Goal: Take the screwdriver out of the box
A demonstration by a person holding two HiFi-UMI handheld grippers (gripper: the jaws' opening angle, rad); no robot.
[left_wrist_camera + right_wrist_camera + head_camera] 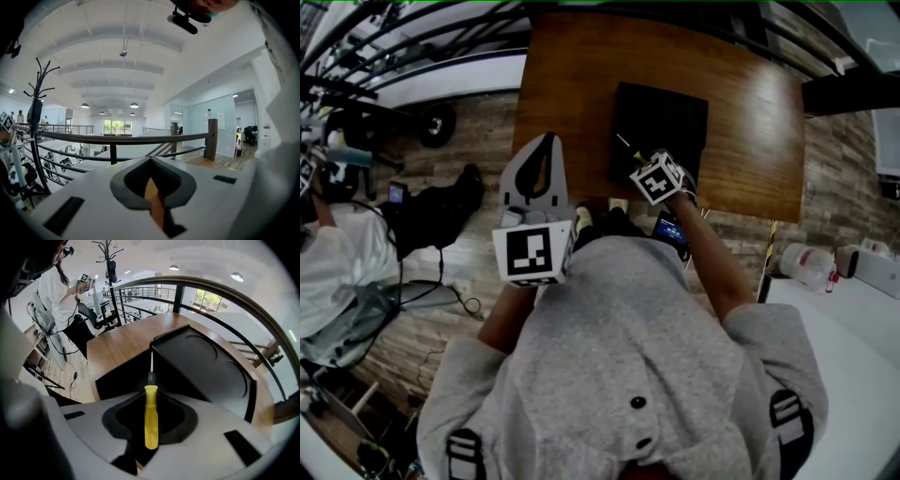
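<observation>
A rectangular wooden table (750,122) with a smooth, warm brown, glossy top stands on a plank-patterned floor (478,122), beside a dark curved railing (220,291). On the table lies a flat, matte black box (661,122) with rounded corners; the right gripper view shows two shallow round hollows pressed into its top.

A person in a soft grey top (628,356) holds both grippers, each bearing a white cube with a black square marker. The left gripper (546,145), of smooth white plastic with dark ribbed pads, hangs off the table's near left edge. Its jaws are drawn together into a point, with nothing between them.

The right gripper (150,397) tilts steeply down over the box's near edge. Its jaws are closed partway, clamped on the screwdriver (151,416). The tool has a smooth, rounded yellow plastic handle, a short black collar and a thin steel shaft. The shaft points at the box's corner. Whether the tip touches the box cannot be told.
</observation>
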